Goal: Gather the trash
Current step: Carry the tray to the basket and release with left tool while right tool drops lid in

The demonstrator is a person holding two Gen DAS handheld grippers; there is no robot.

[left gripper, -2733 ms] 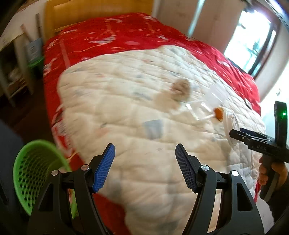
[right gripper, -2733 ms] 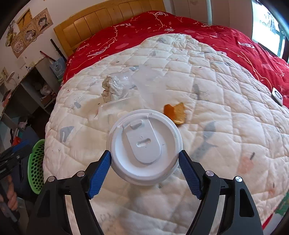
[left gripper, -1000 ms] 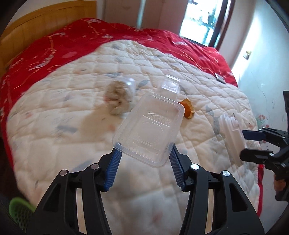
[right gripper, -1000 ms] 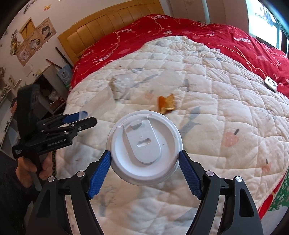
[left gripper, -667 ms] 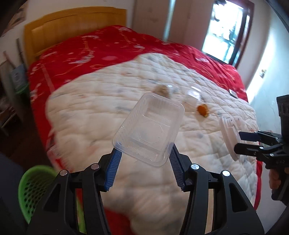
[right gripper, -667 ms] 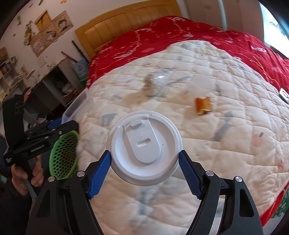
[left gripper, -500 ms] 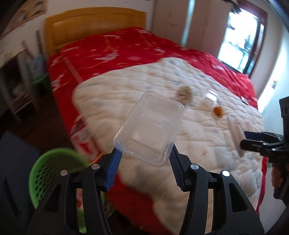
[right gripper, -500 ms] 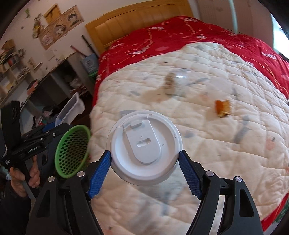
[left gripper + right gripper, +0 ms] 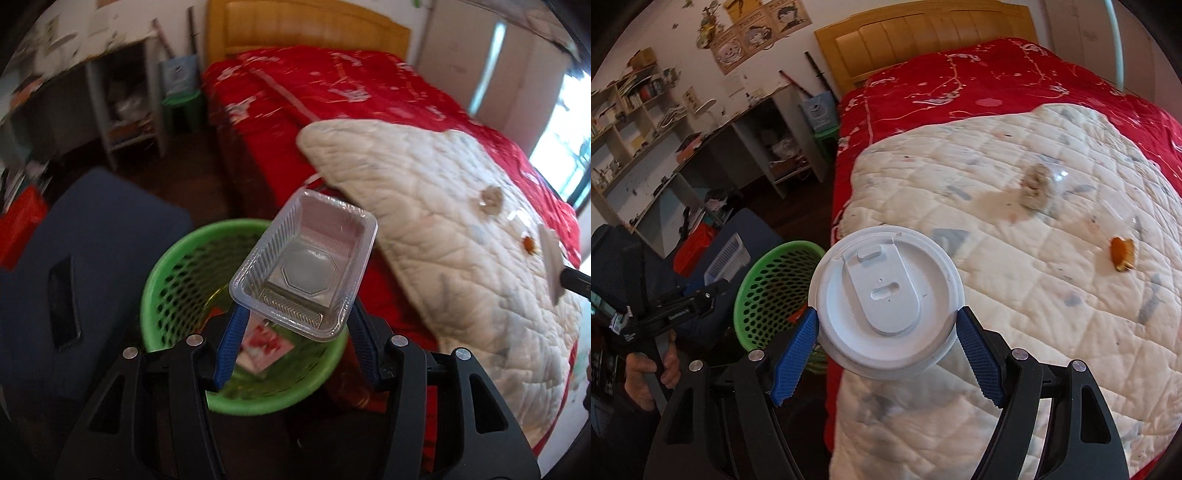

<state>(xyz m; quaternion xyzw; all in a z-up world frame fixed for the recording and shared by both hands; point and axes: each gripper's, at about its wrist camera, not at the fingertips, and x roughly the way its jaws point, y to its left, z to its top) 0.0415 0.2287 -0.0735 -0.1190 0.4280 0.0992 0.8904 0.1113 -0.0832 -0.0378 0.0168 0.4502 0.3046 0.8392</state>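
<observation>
From the left wrist camera we see our left gripper (image 9: 295, 345) clenched on a clear plastic tray (image 9: 303, 263), its blue ribbed pads pressing the tray's near end from both sides. The tray is rectangular with rounded corners, thin and see-through, ribbed along its walls, with an octagonal panel stamped in its floor. It hangs tilted above the green basket (image 9: 162, 266), a round bin of perforated plastic that stands on the dark floor just beside the bed. Only this view looks down into the basket: a pink printed wrapper (image 9: 264, 347) lies at its bottom. To the right spreads the cream quilt (image 9: 443, 236), puffy and stitched, over a red bedspread (image 9: 332, 96); a crumpled tissue wad (image 9: 489, 197) and an orange peel (image 9: 529, 244) lie on it, small and blurred.

From the right wrist camera we see what the other view catches only edge-on: our right gripper (image 9: 886, 356) grasps a white cup lid (image 9: 885, 301), a smooth round plastic disc with a raised tongue-shaped tab and a slot. It is held over the quilt's edge, near the basket (image 9: 768, 291). Here the left gripper (image 9: 698, 301) shows from the side (tray (image 9: 726, 262) jutting up from it), and the peel (image 9: 1123, 253) reads sharper, well apart from the tissue (image 9: 1036, 184).
</observation>
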